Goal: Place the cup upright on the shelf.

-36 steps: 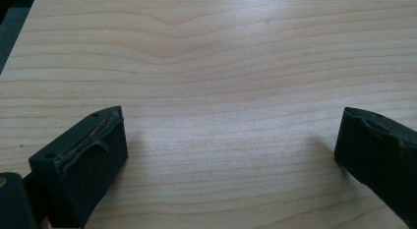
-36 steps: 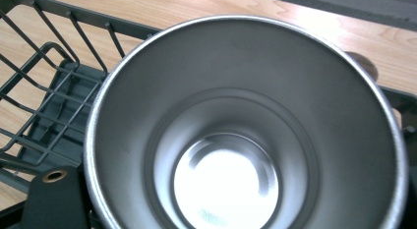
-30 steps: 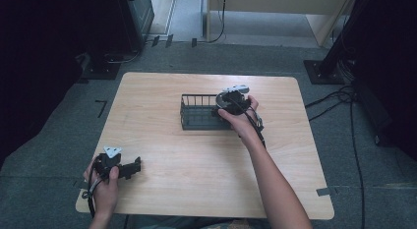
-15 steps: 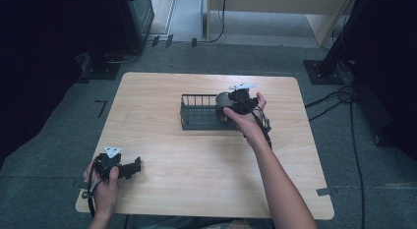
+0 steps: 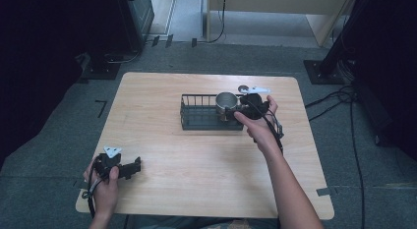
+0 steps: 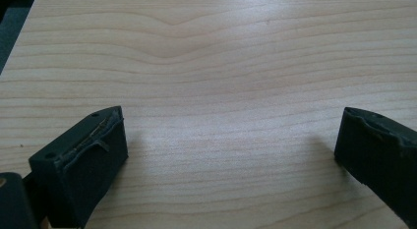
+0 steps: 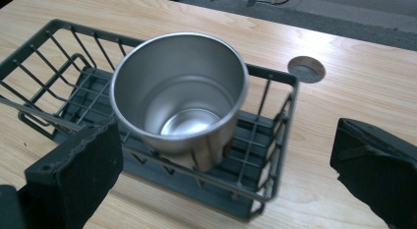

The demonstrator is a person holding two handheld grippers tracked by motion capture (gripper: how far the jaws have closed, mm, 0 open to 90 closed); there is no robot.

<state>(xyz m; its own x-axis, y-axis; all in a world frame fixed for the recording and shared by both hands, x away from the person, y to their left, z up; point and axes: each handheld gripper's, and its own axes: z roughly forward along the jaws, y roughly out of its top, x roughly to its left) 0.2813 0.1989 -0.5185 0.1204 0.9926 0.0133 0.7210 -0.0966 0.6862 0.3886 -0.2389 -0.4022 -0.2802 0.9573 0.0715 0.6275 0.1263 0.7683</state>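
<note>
A: High view: steel cup (image 5: 225,103) stood upright in the right end of the wire basket (image 5: 196,122) on the table (image 5: 196,189). Right gripper (image 5: 240,108) just beside it; left gripper (image 5: 129,168) rested near the front left corner

B: Left gripper view: jaws spread, bare wood between

A: Right gripper view: jaws had just been opening, now wide, nothing between; cup clear of both pads

B: Placing looks done; only withdrawal left

bare forearms without sleeves, left gripper (image 5: 129,167) black with grey three-cornered plate and dark cable, right gripper (image 5: 236,112) likewise, blocky black jaws with frayed pad edges
</note>
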